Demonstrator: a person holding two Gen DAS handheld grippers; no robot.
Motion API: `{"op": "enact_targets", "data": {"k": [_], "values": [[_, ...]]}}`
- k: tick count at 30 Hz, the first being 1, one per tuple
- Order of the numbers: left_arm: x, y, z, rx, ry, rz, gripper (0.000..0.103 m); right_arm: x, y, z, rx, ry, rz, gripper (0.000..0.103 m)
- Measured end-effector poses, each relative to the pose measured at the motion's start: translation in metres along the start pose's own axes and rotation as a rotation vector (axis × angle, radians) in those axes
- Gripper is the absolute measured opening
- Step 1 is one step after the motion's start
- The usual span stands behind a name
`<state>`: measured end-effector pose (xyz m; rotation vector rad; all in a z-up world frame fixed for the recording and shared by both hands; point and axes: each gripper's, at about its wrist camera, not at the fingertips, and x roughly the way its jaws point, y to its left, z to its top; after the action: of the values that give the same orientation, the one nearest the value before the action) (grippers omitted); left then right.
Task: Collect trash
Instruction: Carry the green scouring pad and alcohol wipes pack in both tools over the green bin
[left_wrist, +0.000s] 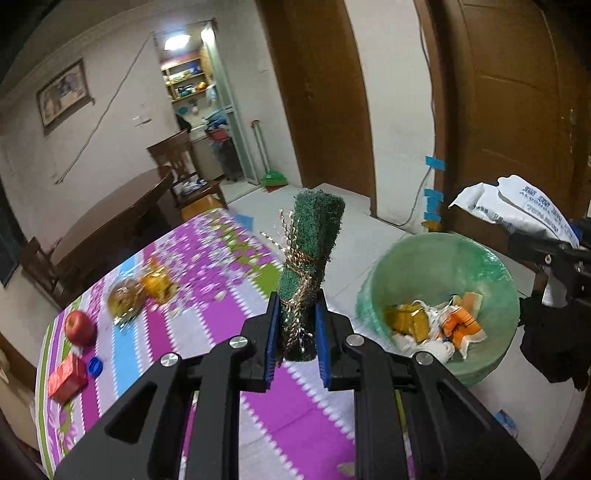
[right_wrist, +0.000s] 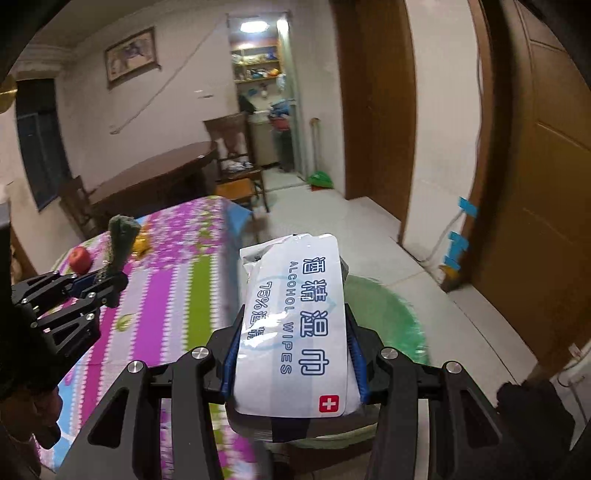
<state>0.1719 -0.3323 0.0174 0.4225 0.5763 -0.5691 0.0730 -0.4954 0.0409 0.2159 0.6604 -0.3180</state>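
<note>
Below, the green bin (left_wrist: 439, 266) holds crumpled wrappers (left_wrist: 439, 325); left fingers (left_wrist: 275, 325) pinch a scouring pad (left_wrist: 314, 243), right fingers (right_wrist: 231, 354) a wipes pack (right_wrist: 295, 325).

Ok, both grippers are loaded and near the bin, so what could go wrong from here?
The left gripper pinches only the bottom of the green scouring pad, which stands tall and is over the table edge, not the green bin; released now, it would probably miss. The right gripper holds the alcohol wipes pack by its edges; soft packaging may slip. Loose gold string could snag on the blue pads.
</note>
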Motion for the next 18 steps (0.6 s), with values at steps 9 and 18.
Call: {"op": "enact_targets", "data": {"k": [9, 18], "values": [[0.039, -0.046, 0.023, 0.08, 0.048, -0.041, 0.017, 0.03, -0.066, 0.017, 0.02, 0.098, -0.082, 0.048], [0.089, -0.08, 0.034, 0.178, 0.171, -0.171, 0.017, 0.074, -0.097, 0.012, 0.05, 0.259, -0.107, 0.048]]}}
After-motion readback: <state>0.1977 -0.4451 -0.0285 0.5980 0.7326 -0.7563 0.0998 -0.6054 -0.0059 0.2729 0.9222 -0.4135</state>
